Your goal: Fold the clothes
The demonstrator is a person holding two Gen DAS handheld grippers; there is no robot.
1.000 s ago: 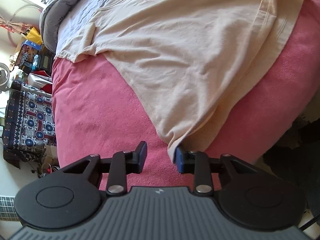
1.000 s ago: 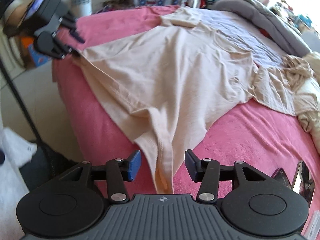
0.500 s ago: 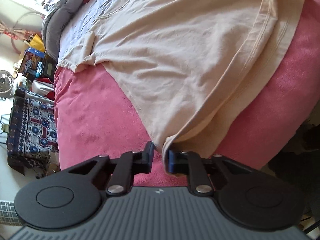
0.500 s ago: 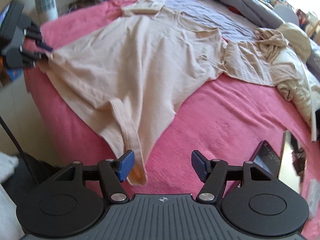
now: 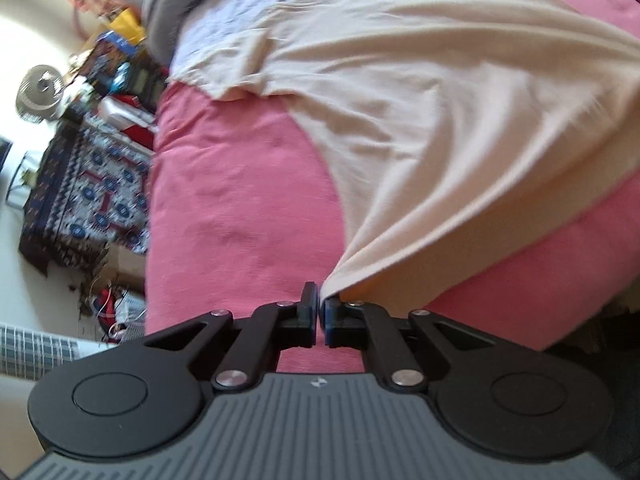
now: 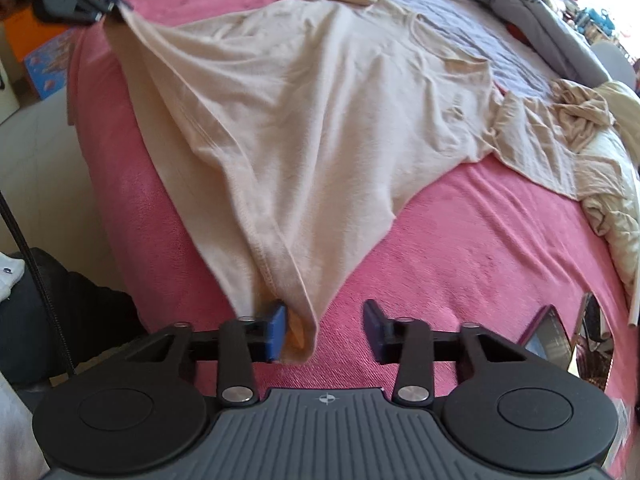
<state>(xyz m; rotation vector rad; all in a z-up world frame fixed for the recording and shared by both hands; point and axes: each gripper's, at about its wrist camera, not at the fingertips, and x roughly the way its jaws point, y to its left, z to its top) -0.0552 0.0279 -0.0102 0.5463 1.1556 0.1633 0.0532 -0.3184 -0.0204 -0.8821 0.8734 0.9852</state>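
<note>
Left gripper [image 5: 320, 312] pinching tight on one hem corner of the shirt [image 5: 440, 120], pads all but meeting, cloth pulling taut from low centre up toward the upper right of that view. Same gripper [image 6: 116, 0] showing at the upper left of the right wrist view, lifting that corner off the blanket [image 6: 480, 248].

Right gripper [image 6: 325, 330] just closing in, still standing apart: the other hem corner lying against the left pad [image 6: 277, 330], a clear gap to the right pad, nothing clamped. Shirt spreading from low centre up across the middle of the frame, sleeves toward the top and right.

Pink blanket lying under everything. Crumpled clothes [image 6: 600, 152] piling at the right edge. Grey bedding [image 6: 552, 20] running across the upper right. Patterned cloth [image 5: 92, 192] hanging at the left of the left wrist view, fan [image 5: 40, 92] above it.
</note>
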